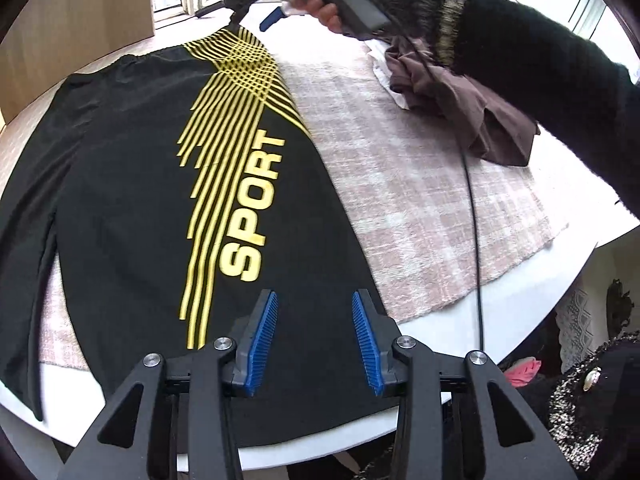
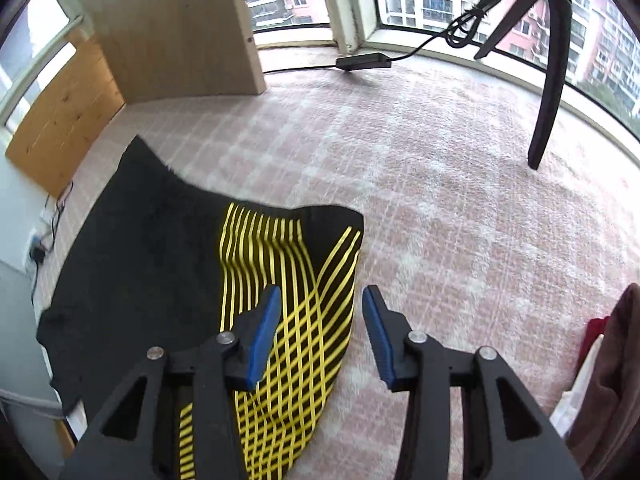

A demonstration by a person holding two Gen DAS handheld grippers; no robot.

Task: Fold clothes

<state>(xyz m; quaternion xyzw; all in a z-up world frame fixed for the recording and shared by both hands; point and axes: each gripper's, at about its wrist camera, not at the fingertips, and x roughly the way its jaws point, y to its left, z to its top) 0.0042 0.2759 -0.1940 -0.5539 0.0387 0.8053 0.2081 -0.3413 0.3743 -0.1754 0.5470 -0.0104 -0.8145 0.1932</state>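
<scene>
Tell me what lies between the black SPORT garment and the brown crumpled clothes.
In the left wrist view, only bare pink checked blanket lies between the black SPORT garment and the brown crumpled clothes; a thin black cable hangs across it.

Black sport shirt w/ yellow stripes and yellow "SPORT" lettering (image 1: 132, 184) lies spread flat, running from near edge to far left, over a pink-and-white checked fuzzy cloth (image 1: 420, 200) that covers the white round worktop (image 1: 540, 304). Left tongs (image 1: 315, 340), black frame w/ blue ribbed pads, sit at near centre above the shirt hem, jaws apart, nothing between them. Far centre: person's right hand (image 1: 320, 12) in black knit sleeve holds the right tongs (image 1: 276, 16); only one blue tip visible, so can't tell its state. Crumpled brown garment (image 1: 472, 108) lies far right on the cloth, under that arm. Black cable (image 1: 474, 216) hangs down across right side.
</scene>
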